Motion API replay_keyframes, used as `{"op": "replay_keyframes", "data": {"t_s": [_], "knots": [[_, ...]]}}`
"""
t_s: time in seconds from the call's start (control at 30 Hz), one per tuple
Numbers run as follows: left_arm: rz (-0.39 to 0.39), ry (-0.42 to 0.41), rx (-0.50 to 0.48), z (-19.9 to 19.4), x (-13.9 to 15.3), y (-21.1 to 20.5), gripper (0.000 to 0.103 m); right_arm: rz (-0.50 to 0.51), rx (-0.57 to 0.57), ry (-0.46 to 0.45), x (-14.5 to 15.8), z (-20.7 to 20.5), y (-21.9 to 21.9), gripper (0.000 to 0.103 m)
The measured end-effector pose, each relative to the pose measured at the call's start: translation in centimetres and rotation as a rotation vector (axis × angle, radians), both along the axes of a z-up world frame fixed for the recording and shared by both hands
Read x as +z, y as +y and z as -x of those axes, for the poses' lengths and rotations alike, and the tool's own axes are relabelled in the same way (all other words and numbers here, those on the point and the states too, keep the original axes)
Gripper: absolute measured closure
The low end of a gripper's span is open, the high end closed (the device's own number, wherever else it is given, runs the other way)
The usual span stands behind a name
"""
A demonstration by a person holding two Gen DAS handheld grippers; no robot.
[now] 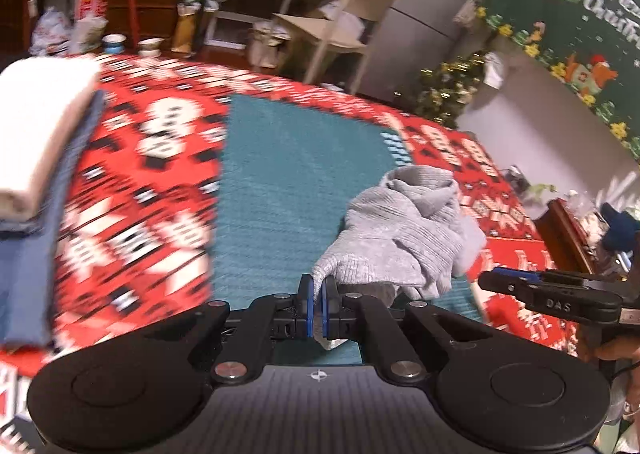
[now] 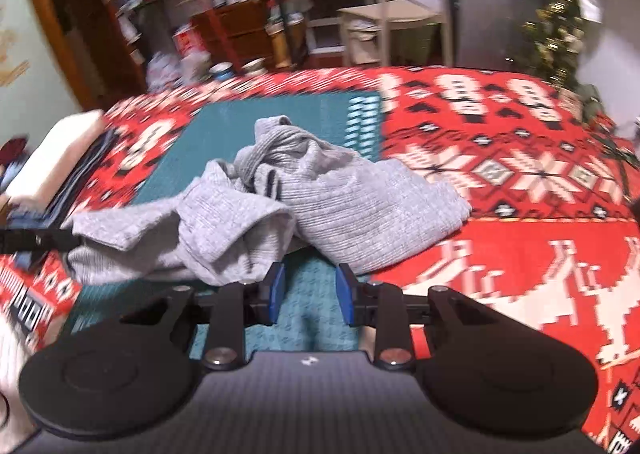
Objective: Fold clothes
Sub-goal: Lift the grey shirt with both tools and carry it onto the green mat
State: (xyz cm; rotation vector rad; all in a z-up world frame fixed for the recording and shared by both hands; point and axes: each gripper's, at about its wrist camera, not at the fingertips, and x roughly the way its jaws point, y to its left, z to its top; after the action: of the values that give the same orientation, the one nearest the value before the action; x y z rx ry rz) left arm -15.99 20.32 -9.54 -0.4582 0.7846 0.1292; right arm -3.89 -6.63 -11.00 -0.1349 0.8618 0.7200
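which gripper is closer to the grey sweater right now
Left. The left gripper is shut on an edge of the grey sweater, so it touches it. The right gripper is open just short of the crumpled pile, nothing between its fingers.

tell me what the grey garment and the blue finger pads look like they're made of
Grey garment: looks like a soft ribbed knit, matte; fine parallel ribs and limp folds show. Blue pads on the fingers: seem to be smooth rubber or plastic, slightly glossy; which one is unclear.
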Motion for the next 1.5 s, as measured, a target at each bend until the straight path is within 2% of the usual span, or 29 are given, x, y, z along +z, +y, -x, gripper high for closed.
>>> {"op": "replay_keyframes", "data": {"t_s": [0.2,0.3,0.37,0.5,1.0,1.1,1.5], "knots": [[0.014,0.037,0.075,2.4,-1.7,2.5,0.098,0.03,0.154,-0.033,-0.6,2.6,4.1,0.076],[-0.011,0.046,0.077,2.6,-2.0,2.4,0.097,0.04,0.177,-0.045,-0.9,3.1,5.6,0.076],[-0.04,0.046,0.078,2.6,-1.9,2.1,0.095,0.033,0.181,-0.052,-0.8,3.3,6.2,0.081],[-0.041,0.023,0.074,3.1,-1.6,2.3,0.095,0.029,0.195,-0.07,-0.6,3.2,7.3,0.089],[0.009,0.024,-0.159,1.9,-2.2,-0.7,0.095,-0.047,0.207,-0.095,1.0,0.6,9.7,0.09],[-0.016,0.042,-0.135,0.9,-2.8,-0.5,0.095,-0.055,0.205,-0.097,1.2,0.4,9.9,0.09],[-0.071,0.008,0.038,-0.3,-2.9,4.0,0.095,-0.078,0.235,-0.11,1.7,-1.0,12.5,0.088]]}}
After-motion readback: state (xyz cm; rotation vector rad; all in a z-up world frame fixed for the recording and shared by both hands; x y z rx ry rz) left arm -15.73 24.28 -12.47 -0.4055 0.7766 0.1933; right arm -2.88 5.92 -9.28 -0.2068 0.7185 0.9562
